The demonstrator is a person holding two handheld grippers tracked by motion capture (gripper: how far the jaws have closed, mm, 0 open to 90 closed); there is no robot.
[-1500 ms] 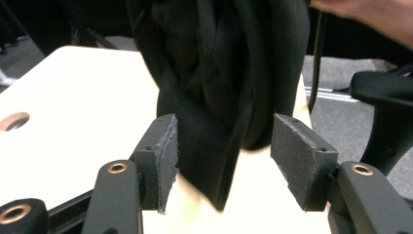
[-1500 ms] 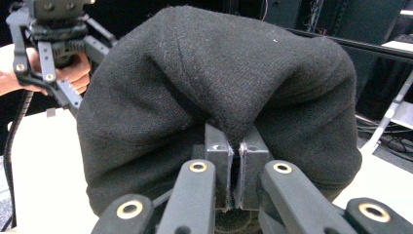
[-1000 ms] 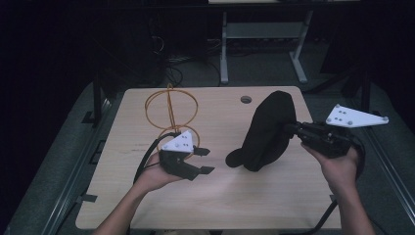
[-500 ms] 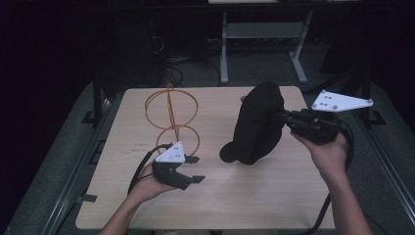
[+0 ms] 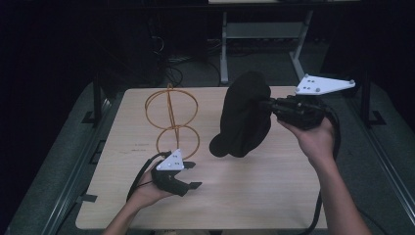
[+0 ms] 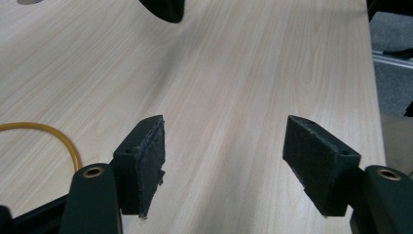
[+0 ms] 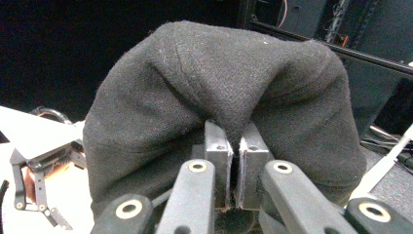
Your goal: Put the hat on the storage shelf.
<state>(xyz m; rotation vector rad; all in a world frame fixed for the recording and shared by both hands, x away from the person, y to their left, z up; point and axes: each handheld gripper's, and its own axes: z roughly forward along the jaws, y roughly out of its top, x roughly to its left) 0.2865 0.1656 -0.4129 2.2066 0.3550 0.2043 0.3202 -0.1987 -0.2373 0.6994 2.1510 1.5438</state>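
I have the black cap (image 5: 243,116) pinched in my right gripper (image 5: 268,105) and lifted to the right of the orange wire stand (image 5: 171,120), my left gripper (image 5: 190,175) at its foot, jaws just spread and empty; next, I judge, hang the cap on it.

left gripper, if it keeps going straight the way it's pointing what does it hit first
Probably nothing soon. The left gripper stands open over the bare table, its jaws having just been opening with nothing between them. Farther ahead hangs the black cap, though depth is hard to judge. The orange wire stand lies off to one side.
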